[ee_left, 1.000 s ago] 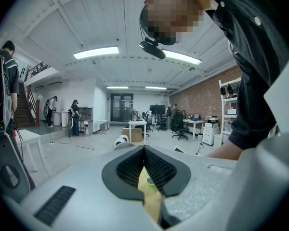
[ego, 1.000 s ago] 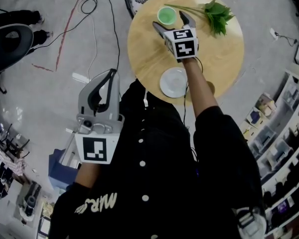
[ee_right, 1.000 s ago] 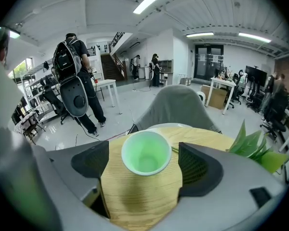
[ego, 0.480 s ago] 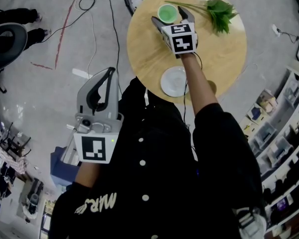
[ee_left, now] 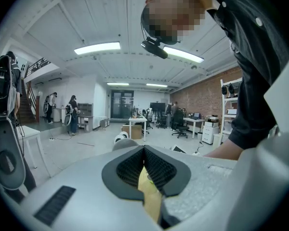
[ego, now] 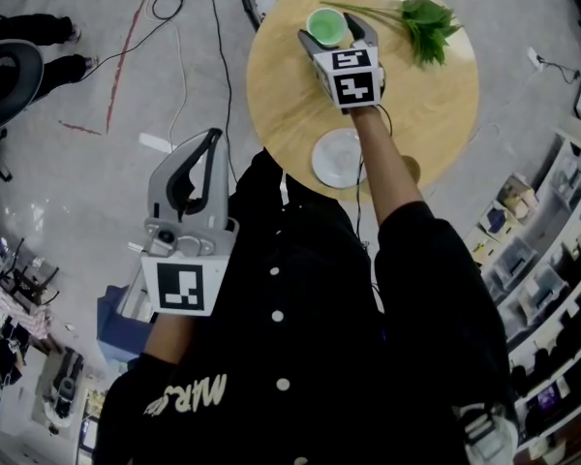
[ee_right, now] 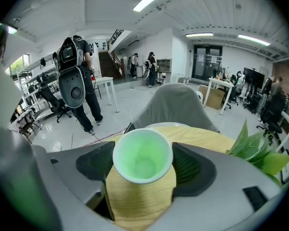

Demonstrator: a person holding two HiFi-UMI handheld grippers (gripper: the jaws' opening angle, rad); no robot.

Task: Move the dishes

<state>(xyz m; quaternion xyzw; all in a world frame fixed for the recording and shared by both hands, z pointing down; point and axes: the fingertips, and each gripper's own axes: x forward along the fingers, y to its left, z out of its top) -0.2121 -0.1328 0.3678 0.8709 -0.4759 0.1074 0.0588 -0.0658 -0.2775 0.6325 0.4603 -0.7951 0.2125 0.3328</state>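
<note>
A small green cup (ego: 324, 25) stands at the far side of the round wooden table (ego: 426, 105). My right gripper (ego: 331, 31) is open, one jaw on each side of the cup, and I cannot see the pads pressing it. In the right gripper view the cup (ee_right: 142, 161) fills the gap between the two dark pads (ee_right: 92, 161). A white saucer (ego: 337, 159) lies at the table's near edge, beside my right forearm. My left gripper (ego: 214, 139) is shut and empty, held in the air off the table at my left side; its pads (ee_left: 156, 170) meet.
A green leafy sprig (ego: 421, 22) lies on the table right of the cup, also at the right of the right gripper view (ee_right: 260, 153). A grey chair back (ee_right: 176, 105) stands beyond the table. Cables (ego: 189, 27) run over the floor; shelves (ego: 552, 240) line the right.
My right gripper has moved forward over the table until the green cup sits between its jaws. The left gripper has hardly moved.
</note>
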